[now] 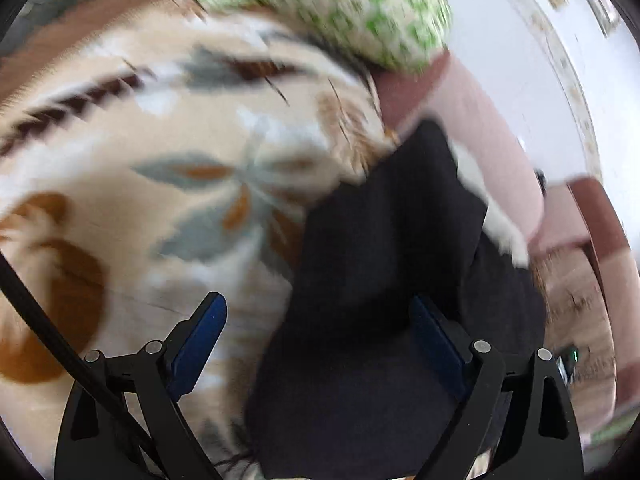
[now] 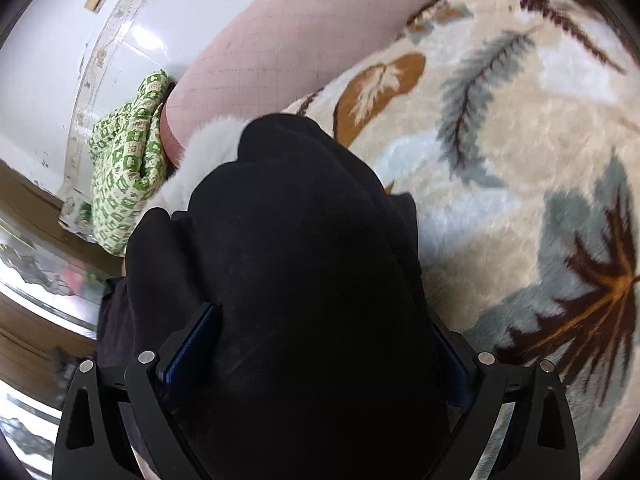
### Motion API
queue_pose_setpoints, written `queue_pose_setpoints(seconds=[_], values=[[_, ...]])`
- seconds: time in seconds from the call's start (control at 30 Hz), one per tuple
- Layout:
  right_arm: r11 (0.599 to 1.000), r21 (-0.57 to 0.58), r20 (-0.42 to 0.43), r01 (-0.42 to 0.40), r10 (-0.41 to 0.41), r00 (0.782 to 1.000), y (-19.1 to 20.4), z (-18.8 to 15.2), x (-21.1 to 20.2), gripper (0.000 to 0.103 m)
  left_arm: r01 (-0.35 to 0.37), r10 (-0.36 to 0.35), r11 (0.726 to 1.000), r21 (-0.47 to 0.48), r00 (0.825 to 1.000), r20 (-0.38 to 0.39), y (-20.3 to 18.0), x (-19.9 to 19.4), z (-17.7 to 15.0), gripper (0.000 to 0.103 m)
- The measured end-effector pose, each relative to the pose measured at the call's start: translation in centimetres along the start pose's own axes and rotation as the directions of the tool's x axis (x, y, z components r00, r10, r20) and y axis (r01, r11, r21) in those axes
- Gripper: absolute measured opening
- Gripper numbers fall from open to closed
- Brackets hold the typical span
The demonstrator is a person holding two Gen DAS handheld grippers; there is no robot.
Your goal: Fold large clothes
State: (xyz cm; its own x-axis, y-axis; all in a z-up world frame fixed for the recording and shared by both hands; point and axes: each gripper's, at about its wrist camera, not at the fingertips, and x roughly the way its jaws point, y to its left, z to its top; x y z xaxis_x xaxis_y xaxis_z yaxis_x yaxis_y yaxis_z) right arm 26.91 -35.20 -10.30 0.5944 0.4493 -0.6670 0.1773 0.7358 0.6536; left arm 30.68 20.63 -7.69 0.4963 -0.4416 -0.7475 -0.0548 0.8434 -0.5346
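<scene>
In the left wrist view, the left gripper (image 1: 320,320) has its jaws standing wide apart, and no pad presses on anything. The edge of the black garment (image 1: 380,280) lies under the space between them, with one blue pad (image 1: 200,344) over the leaf-patterned blanket (image 1: 140,160) and the other pad over the dark cloth. This placing suggests that the gripper is lined up over the border of the garment, probably to take a new hold there for the next fold. The picture is blurred, so it cannot be told if the cloth is touched. A green-printed cloth (image 1: 360,0) lies further away on the blanket, beside a pink padded surface (image 1: 480,120), and it seems to be put aside, away from the work.

In the right wrist view, the right gripper (image 2: 320,340) has a thick bunch of the black garment (image 2: 288,240) between its jaws, and the blue pads (image 2: 188,352) lie against the cloth on both sides, so it grasps the garment. The bunch rises up in front of the camera, and a little white fur trim (image 2: 208,148) shows behind it. Holding the mass this way probably keeps one side fixed while the other gripper looks for an edge. The garment rests on the leaf-patterned blanket (image 2: 520,160), which serves as a soft, wide folding surface. The folding seems to be at an early stage, because the garment is still heaped and not flat.
</scene>
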Motion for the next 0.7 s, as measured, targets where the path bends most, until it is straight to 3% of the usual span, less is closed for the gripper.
queue_pose_setpoints(seconds=[0.1, 0.23, 0.37, 0.47, 0.57, 0.7], values=[[0.999, 0.008, -0.035, -0.042, 0.042, 0.998, -0.4, -0.2, 0.5, 0.101, 0.052, -0.052, 0.998, 0.02, 0.999, -0.003, -0.4, 1.5, -0.3, 0.093], [0.984, 0.066, -0.079, -0.165, 0.17, 0.982, -1.7, -0.3, 1.3, 0.103, 0.067, -0.068, 0.998, -0.014, 0.998, -0.008, -0.4, 1.8, -0.2, 0.094], [0.986, 0.051, -0.084, -0.158, 0.162, 0.983, -1.3, -0.4, 1.4, 0.103, 0.101, -0.103, 0.994, 0.029, 0.991, 0.09, -2.0, -1.3, -0.3, 0.094], [0.987, 0.045, -0.083, -0.155, 0.158, 0.984, -1.2, -0.6, 1.4, 0.103, 0.127, -0.134, 0.99, 0.066, 0.984, 0.115, -2.8, -2.5, -0.5, 0.094], [0.987, 0.035, -0.09, -0.157, 0.16, 0.983, -1.1, -0.6, 1.3, 0.103, 0.077, -0.089, 0.987, 0.138, 0.993, 0.081, -3.1, -1.2, -0.8, 0.094], [0.979, 0.021, -0.114, -0.203, 0.204, 0.972, -1.0, -0.7, 1.5, 0.103, 0.149, -0.146, 0.978, 0.149, 0.989, -0.03, -1.9, 2.0, -1.1, 0.097]])
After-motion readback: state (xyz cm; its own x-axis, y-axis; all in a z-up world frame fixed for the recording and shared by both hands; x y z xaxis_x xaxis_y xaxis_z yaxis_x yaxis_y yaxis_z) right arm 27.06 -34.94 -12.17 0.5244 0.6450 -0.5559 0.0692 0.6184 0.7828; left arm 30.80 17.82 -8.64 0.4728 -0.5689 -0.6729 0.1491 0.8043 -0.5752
